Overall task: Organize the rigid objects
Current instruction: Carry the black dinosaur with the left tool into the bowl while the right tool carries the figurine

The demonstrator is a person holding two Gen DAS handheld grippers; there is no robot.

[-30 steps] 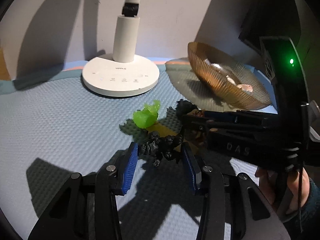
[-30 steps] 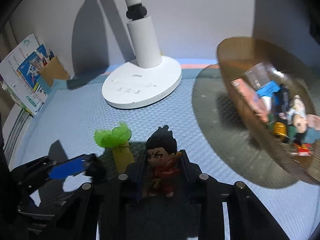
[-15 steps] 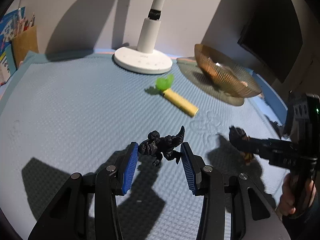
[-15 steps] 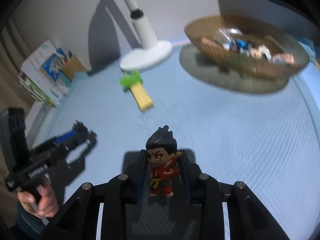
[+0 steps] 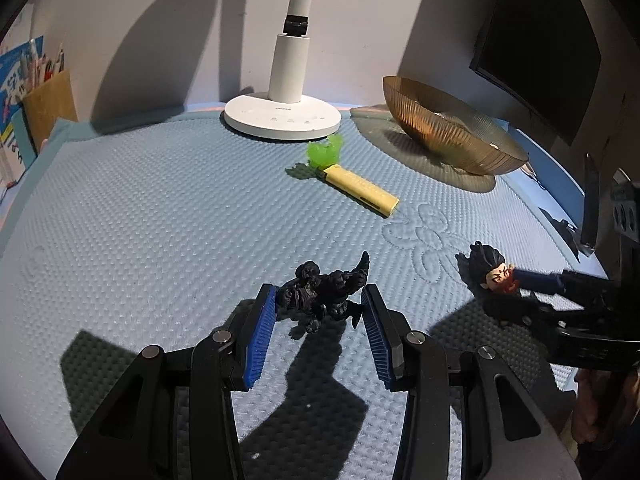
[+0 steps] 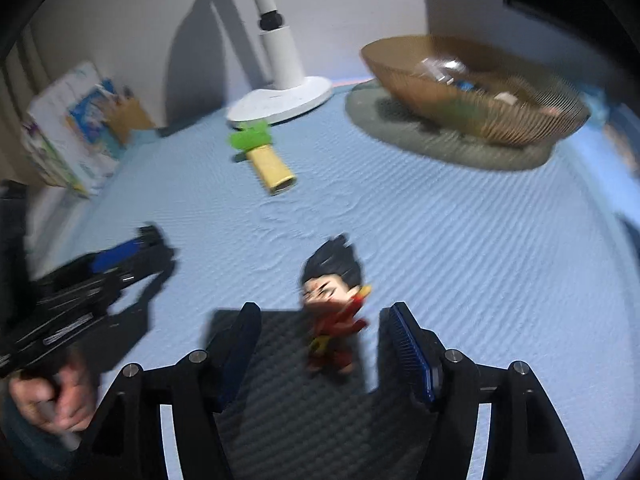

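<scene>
A black dinosaur figure [image 5: 326, 294] lies on the blue mat between the blue pads of my left gripper [image 5: 318, 312]; the jaws stand close on both sides of it. A red-clothed, black-haired figurine [image 6: 334, 308] sits tilted between the wide-open jaws of my right gripper [image 6: 320, 344], touching neither pad. It also shows at the right of the left wrist view [image 5: 492, 274]. A yellow marker [image 5: 360, 190] with a green toy [image 5: 326, 152] at its end lies further back.
A ribbed amber bowl [image 5: 448, 128] with several small items stands at the back right. A white lamp base [image 5: 282, 118] stands at the back centre. Books and a pen holder [image 5: 44, 100] stand at the left edge.
Both grippers pulled back from the lamp toward the front of the mat with their figures. The right gripper has opened and let go of the red figurine, which now tilts.
</scene>
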